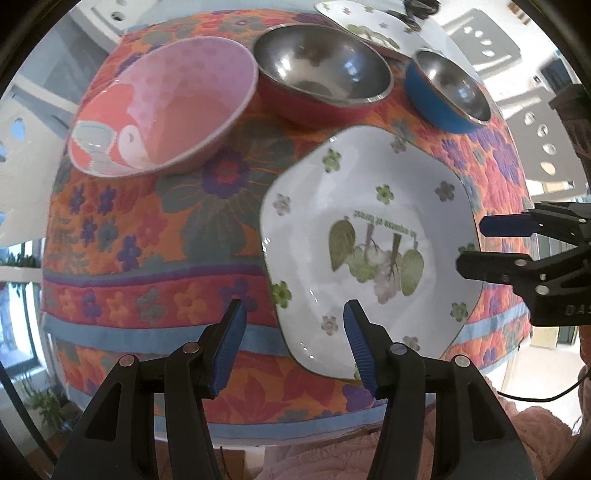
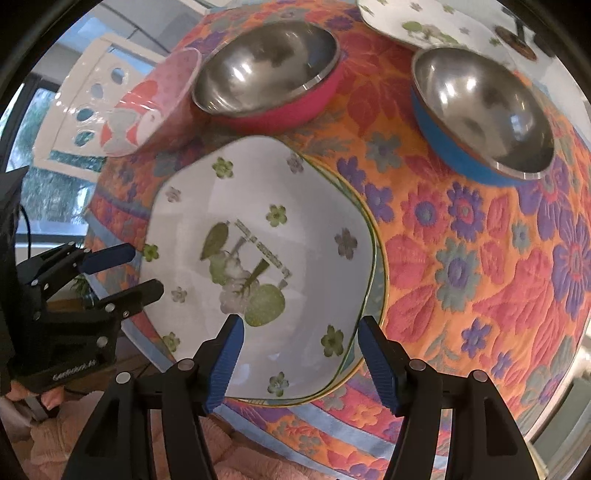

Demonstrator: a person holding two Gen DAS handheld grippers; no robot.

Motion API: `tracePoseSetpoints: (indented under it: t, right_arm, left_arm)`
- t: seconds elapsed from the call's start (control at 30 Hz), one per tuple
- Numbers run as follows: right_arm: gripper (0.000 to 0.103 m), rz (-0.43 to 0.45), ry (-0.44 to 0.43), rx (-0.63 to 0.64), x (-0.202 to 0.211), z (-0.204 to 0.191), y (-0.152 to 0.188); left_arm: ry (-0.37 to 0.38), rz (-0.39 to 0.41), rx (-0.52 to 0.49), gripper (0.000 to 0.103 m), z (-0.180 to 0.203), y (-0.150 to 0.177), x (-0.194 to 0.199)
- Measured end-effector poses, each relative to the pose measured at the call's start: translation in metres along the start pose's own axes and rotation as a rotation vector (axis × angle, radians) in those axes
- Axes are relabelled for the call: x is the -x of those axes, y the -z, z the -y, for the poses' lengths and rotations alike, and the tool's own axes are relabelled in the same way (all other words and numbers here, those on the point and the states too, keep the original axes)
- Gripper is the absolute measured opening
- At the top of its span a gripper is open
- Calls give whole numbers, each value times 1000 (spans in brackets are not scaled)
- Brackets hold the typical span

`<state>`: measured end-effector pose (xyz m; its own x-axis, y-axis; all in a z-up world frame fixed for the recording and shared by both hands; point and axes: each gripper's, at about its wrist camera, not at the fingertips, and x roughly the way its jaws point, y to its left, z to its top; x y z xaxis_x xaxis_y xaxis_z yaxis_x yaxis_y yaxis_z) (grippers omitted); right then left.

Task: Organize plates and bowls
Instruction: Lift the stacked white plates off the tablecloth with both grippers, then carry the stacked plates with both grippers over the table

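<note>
1. Two grippers, both jaws spread, holding nothing: left gripper, right gripper.
2. White floral plate sits at the table's near edge, on the floral cloth.
3. Pink bowl, red-sided steel bowl, blue-sided steel bowl line the far side; second plate behind.
4. Bare cloth right of the plate.

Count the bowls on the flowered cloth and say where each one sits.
3. The pink bowl is far left, the red steel bowl is in the middle, and the blue steel bowl is at right. None appears hidden.

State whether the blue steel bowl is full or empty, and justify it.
Empty: the blue bowl stands upright, and its bare shiny steel inside shows only reflections.
</note>
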<state>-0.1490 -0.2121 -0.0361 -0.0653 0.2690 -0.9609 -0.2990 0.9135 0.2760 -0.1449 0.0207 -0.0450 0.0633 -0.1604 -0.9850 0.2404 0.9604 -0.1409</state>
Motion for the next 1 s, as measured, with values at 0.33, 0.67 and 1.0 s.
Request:
tracePoseSetpoints:
  t: [0.33,0.67,1.0]
  right_arm:
    - [62,77,-51,101,54,5,-26]
    - [62,200,-127,59,113,56,-97]
    - [62,329,-169,-172,132,158,-180]
  left_arm:
    - [-1,45,77,55,-4,-45,32]
    - [-23,118,109,59,-15,-149,64]
    - [44,130,146,59,9,-273,47]
